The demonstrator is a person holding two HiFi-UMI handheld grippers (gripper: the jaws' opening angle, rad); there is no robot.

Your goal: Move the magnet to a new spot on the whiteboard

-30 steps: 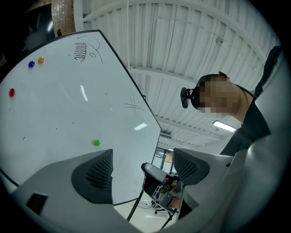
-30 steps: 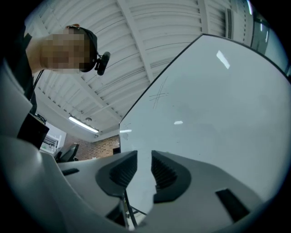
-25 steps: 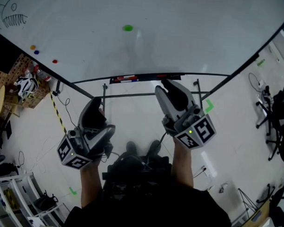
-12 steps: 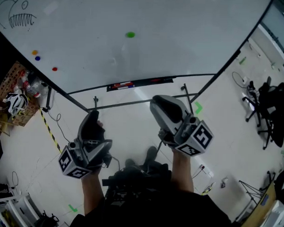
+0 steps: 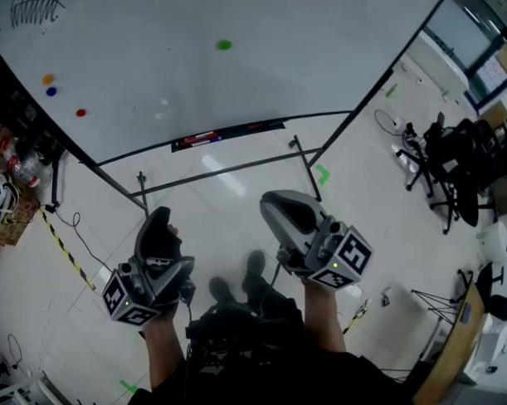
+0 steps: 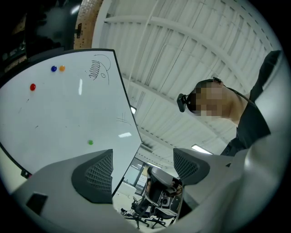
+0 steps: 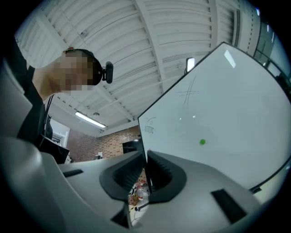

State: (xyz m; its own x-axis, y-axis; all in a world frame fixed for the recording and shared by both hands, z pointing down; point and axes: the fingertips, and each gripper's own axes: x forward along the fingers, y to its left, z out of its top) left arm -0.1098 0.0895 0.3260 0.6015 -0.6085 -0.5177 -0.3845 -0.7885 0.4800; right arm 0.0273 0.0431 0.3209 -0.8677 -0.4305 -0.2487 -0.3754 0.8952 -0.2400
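whiteboard (image 5: 325, 42) far ahead holds a green magnet (image 5: 224, 45), likely light and slick, best pinched at its rim; left gripper (image 6: 142, 154) gapes empty, right gripper (image 7: 146, 159) has just been closing, nearly together, on nothing.

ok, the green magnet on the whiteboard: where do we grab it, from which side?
Grip the green magnet by its rim, one jaw on each side. Come straight at the whiteboard face: it is a small round piece flat on the board, so probably only its edge offers a hold. Nothing sits close to it, so any jaw angle should fit.
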